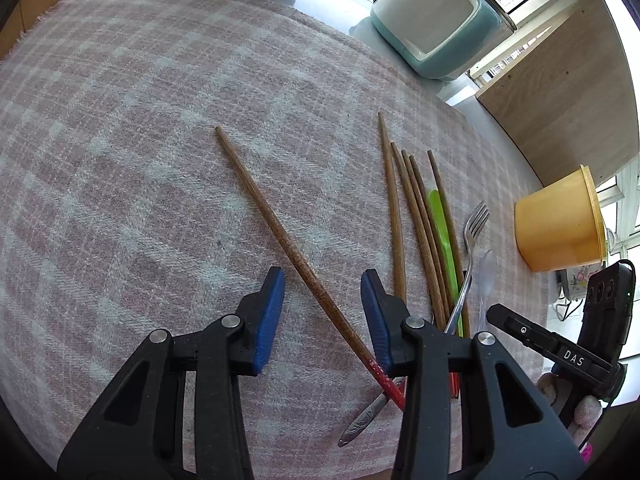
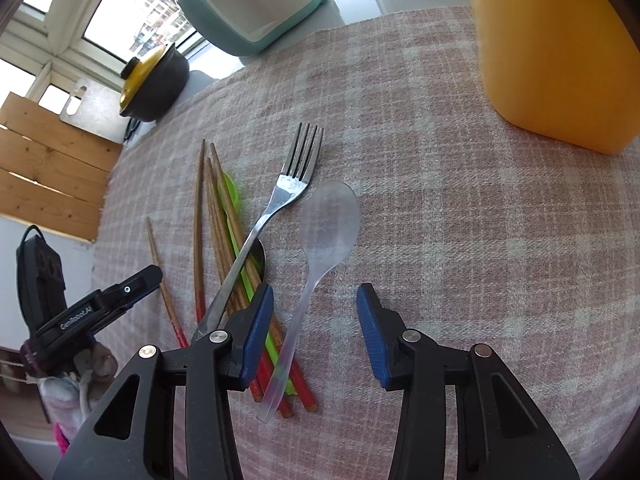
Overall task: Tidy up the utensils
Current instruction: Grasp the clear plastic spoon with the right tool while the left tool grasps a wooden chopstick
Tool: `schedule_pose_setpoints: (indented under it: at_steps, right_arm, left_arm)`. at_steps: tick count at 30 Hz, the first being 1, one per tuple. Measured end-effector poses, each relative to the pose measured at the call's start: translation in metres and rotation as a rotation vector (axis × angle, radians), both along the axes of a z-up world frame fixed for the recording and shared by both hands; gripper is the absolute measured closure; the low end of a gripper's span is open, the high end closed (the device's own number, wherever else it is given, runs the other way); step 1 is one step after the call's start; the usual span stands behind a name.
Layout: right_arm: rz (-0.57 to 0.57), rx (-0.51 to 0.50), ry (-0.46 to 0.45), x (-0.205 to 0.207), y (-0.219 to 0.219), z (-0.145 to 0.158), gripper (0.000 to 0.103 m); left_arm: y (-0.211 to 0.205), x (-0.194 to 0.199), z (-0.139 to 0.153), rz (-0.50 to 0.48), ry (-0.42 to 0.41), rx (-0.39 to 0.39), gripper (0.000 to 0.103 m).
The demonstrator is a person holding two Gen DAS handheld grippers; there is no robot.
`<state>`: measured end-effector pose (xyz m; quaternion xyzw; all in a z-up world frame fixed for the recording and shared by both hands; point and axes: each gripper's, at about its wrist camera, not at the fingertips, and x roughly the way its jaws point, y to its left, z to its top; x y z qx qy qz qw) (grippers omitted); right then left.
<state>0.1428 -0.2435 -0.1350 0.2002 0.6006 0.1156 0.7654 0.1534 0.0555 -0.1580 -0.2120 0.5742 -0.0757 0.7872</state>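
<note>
Orange tub [image 2: 548, 52] at one o'clock — contents hidden. My left gripper [image 1: 323, 312] spread astride a chopstick [image 1: 280, 236]; right gripper [image 2: 315, 326] spread, untouching.

Bare cloth [image 1: 140, 140] left of chopsticks [image 1: 416, 216]; orange tub [image 2: 552, 48] blocks right.

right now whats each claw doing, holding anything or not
Left claw: open, holding nothing; a lone wooden chopstick lies between its pads.
Right claw: open, holding nothing; the clear plastic spoon lies between its pads.
</note>
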Motion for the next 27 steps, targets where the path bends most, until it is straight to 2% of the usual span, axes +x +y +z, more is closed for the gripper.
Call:
schedule_pose_setpoints:
  at_steps: [9,12,17,22,27]
  right_arm:
    - [0.019,-0.049,0.022,0.005,0.016,0.002,0.066]
    - [0.049,-0.111,0.019,0.007,0.028,0.003,0.071]
    - [0.054,-0.141,0.037,0.010,0.032,0.000,0.093]
    - [0.027,-0.108,0.049,0.010,0.026,-0.002,0.098]
    - [-0.005,-0.103,0.034,0.005,0.016,0.004,0.099]
  left_arm:
    - [-0.002,0.010,-0.003,-0.009,-0.017,0.033,0.085]
    - [-0.001,0.011,-0.004,-0.017,-0.018,0.032,0.085]
    - [0.001,0.014,-0.005,-0.025,-0.018,0.020,0.087]
    - [0.006,0.015,-0.005,-0.030,-0.008,0.002,0.089]
    - [0.007,0.015,-0.005,-0.055,-0.006,0.008,0.091]
